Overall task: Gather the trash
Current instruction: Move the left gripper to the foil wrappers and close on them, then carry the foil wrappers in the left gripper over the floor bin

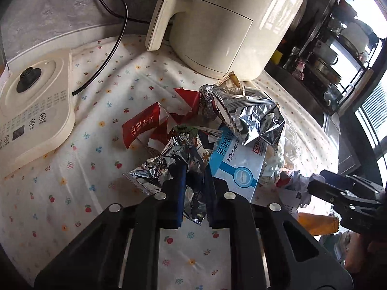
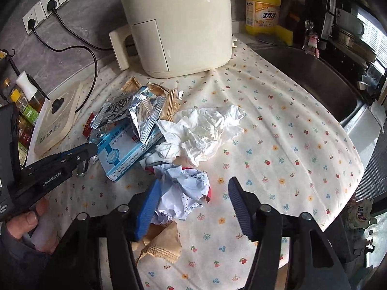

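Observation:
A heap of trash lies on the flowered tablecloth (image 1: 72,159). My left gripper (image 1: 194,183) is shut on a crumpled silver foil wrapper (image 1: 169,164), next to a blue and white medicine box (image 1: 238,164) and a red carton (image 1: 142,125). A second foil bag (image 1: 251,118) lies behind. In the right wrist view my right gripper (image 2: 191,198) is open around a crumpled printed paper ball (image 2: 186,193). A white tissue (image 2: 203,130) lies beyond it and a tan wrapper (image 2: 162,244) lies under the left finger. The left gripper (image 2: 89,152) shows there at the medicine box (image 2: 125,152).
A cream air fryer (image 2: 179,21) stands at the back. A kettle base (image 1: 33,111) with a black cord sits at the left. A steel sink (image 2: 309,72) lies to the right, with a yellow detergent bottle (image 2: 262,7) behind it. Bottles (image 2: 24,104) stand at the far left.

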A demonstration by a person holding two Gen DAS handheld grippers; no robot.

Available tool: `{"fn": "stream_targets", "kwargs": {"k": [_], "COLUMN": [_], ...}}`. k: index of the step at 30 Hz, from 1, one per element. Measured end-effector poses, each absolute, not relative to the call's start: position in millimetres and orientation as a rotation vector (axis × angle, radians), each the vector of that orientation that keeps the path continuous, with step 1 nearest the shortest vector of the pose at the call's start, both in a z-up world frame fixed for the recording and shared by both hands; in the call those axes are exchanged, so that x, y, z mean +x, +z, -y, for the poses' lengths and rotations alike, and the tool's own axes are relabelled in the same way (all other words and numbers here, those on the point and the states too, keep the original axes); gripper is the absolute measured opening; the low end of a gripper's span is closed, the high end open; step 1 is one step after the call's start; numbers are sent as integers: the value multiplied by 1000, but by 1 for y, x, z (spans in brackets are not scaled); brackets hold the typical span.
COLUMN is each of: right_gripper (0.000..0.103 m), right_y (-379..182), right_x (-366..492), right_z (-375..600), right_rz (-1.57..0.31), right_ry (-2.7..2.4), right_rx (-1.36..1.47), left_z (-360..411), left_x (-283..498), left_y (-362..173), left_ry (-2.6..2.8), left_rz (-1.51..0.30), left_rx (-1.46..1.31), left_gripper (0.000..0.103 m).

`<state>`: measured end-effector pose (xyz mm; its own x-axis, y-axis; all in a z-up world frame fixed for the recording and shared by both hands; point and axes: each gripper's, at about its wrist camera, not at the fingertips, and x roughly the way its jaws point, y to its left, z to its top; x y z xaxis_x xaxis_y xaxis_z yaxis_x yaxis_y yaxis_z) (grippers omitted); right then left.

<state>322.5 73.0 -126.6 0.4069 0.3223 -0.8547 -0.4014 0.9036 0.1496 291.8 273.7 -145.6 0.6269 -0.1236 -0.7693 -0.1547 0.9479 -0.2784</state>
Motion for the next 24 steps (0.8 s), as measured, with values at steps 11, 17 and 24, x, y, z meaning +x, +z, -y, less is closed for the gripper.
{"fn": "stream_targets", "kwargs": {"k": [11, 17, 24], "right_gripper": [5, 4, 4], "right_y": [-103, -89, -69], "right_x": [306, 297, 277], "right_z": [-70, -67, -55], "right_rz": [-1003, -970, -925], "right_ry": [527, 555, 556], "right_rx": [-82, -53, -22], "left_z": [-274, -274, -272], "left_x": [261, 238, 208], "left_y": [-115, -97, -74], "left_ry": [104, 138, 140], "left_rz": [-826, -791, -729], "left_rx": [-310, -298, -293], "left_gripper": [4, 4, 4]}}
